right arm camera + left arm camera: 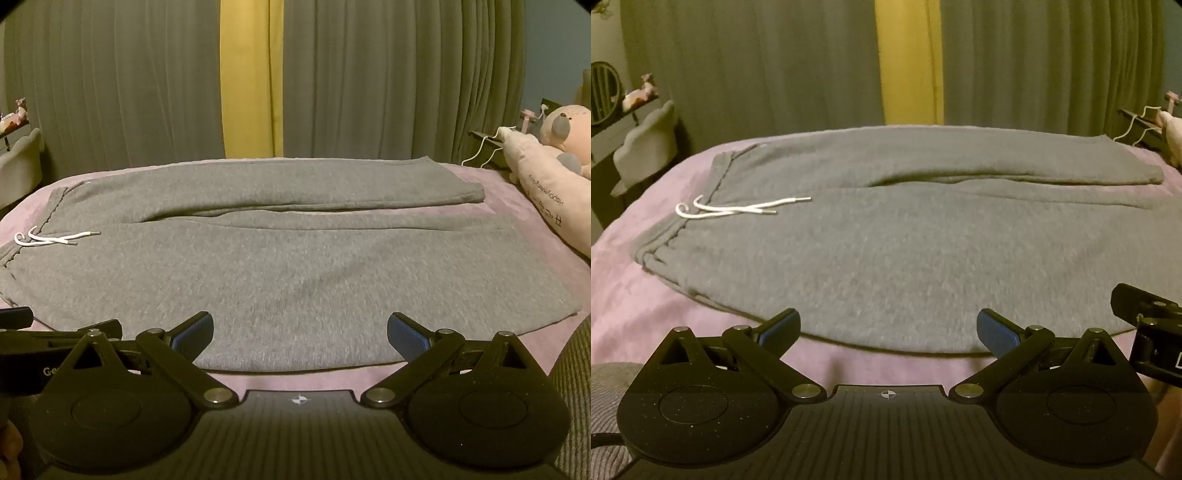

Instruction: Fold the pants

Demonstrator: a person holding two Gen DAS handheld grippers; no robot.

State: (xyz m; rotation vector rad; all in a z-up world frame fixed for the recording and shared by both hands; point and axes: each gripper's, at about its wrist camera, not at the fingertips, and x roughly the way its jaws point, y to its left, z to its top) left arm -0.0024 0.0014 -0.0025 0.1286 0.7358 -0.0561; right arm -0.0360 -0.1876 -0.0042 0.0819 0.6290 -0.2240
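Observation:
Grey sweatpants (886, 251) lie flat on a pink bed cover (646, 288), waistband to the left, legs running right; they also show in the right wrist view (295, 266). A white drawstring (738, 208) lies at the waistband, and shows in the right wrist view (55, 239) too. My left gripper (888, 330) is open and empty, just before the near edge of the pants. My right gripper (300, 332) is open and empty over the near leg's edge. Each gripper's body shows at the edge of the other's view.
Grey curtains with a yellow strip (251, 81) hang behind the bed. A pink plush toy and pillow (554, 177) lie at the right end of the bed. A chair (646, 147) and a shelf stand at the left.

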